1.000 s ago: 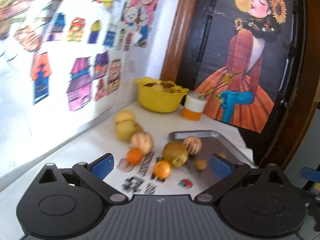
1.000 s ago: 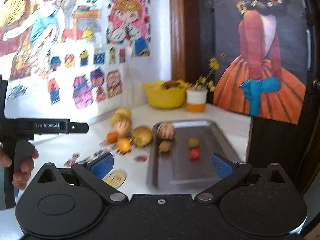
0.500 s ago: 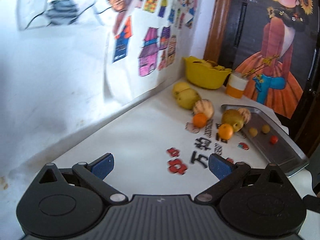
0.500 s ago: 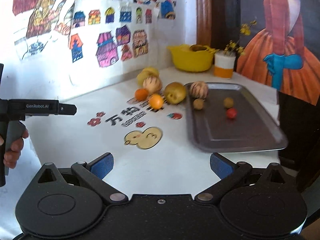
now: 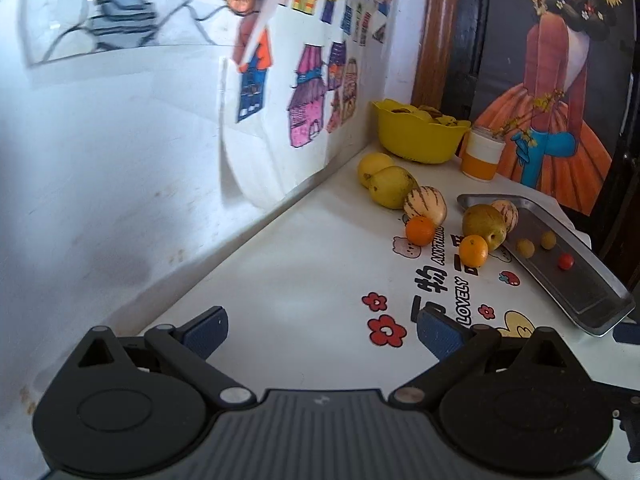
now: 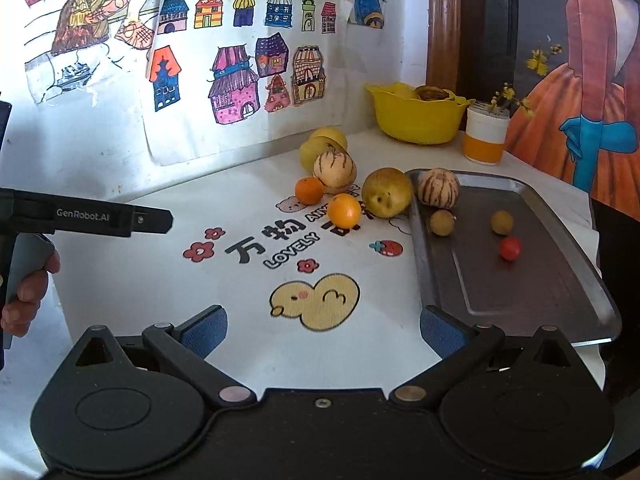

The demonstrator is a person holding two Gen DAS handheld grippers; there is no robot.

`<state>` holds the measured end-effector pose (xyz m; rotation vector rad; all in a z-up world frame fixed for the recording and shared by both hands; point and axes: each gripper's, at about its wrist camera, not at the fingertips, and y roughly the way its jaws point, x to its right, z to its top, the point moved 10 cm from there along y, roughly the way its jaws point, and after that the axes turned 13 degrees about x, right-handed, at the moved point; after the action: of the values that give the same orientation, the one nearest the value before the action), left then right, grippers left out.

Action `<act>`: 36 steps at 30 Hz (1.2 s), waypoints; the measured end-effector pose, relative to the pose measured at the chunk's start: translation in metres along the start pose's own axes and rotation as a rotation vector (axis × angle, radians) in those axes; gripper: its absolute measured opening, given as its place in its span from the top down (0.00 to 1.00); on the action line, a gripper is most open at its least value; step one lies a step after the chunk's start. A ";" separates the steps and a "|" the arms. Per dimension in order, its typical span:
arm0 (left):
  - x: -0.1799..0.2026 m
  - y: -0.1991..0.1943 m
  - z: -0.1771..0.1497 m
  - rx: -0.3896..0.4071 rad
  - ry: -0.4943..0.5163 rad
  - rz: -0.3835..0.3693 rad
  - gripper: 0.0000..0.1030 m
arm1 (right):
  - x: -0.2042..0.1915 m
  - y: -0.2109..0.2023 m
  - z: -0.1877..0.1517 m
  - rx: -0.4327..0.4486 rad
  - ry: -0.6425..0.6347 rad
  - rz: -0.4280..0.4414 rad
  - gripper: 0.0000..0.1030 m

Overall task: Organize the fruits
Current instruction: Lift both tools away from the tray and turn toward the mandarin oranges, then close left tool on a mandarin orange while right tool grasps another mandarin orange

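A metal tray (image 6: 532,296) lies on the right of the white table and holds a striped melon (image 6: 438,189), two small brown fruits (image 6: 442,222) and a red cherry tomato (image 6: 510,248). Left of the tray sit a yellow-brown pear (image 6: 386,197), two oranges (image 6: 344,211), another striped melon (image 6: 334,169) and two yellow pears (image 5: 390,186). My right gripper (image 6: 322,326) is open and empty, well short of the fruit. My left gripper (image 5: 320,328) is open and empty too, far back at the table's near left. The tray (image 5: 576,268) also shows in the left wrist view.
A yellow bowl (image 6: 416,118) with contents and a white-and-orange cup (image 6: 485,136) with yellow flowers stand at the back. Drawings hang on the wall to the left. A hand (image 6: 24,292) holds the left gripper's handle. The table ends just right of the tray.
Both grippers have pulled back from the fruit, which now looks farther away. The left one swung back towards the wall side. No fruit has moved.
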<state>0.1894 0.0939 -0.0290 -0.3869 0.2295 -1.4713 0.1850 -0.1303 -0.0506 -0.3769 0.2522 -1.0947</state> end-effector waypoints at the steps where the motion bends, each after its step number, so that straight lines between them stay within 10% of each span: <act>1: 0.002 0.003 0.000 -0.003 0.005 -0.003 0.00 | 0.001 0.003 0.002 0.004 -0.005 -0.002 0.01; 36: 0.071 0.160 0.020 -0.098 -0.059 -0.186 0.06 | 0.022 0.133 0.030 0.004 0.001 -0.001 0.24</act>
<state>0.3506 0.0348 -0.0666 -0.5415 0.2238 -1.6327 0.3148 -0.0914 -0.0790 -0.3726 0.2509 -1.0963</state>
